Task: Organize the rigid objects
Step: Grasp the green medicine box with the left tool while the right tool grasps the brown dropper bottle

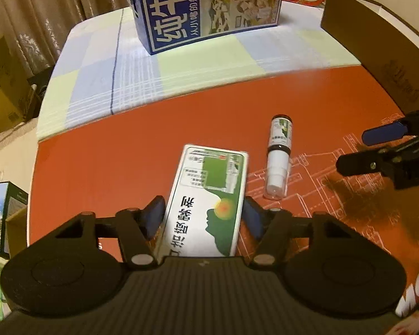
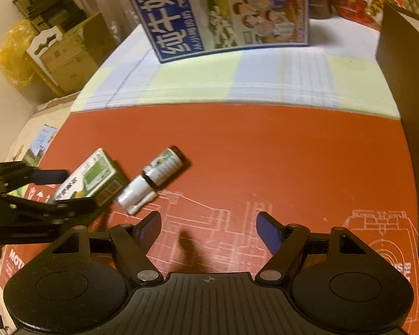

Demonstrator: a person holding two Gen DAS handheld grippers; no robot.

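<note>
left wrist view, green-and-white box (image 1: 209,203) clamped between left gripper (image 1: 204,217) pads, right gripper (image 2: 208,229) spread, empty

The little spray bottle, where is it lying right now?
The spray bottle lies on its side on the red mat, just right of the green-and-white box in the left wrist view, untouched by either gripper.

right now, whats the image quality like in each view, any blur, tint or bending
Left wrist view: warm dim tint, fisheye bends the table edge, the green and white box reads fairly sharp, the cloth behind smears. Right wrist view: same tint, the small bottle is motion-blurred, a soft shadow lies ahead of the right gripper.
</note>
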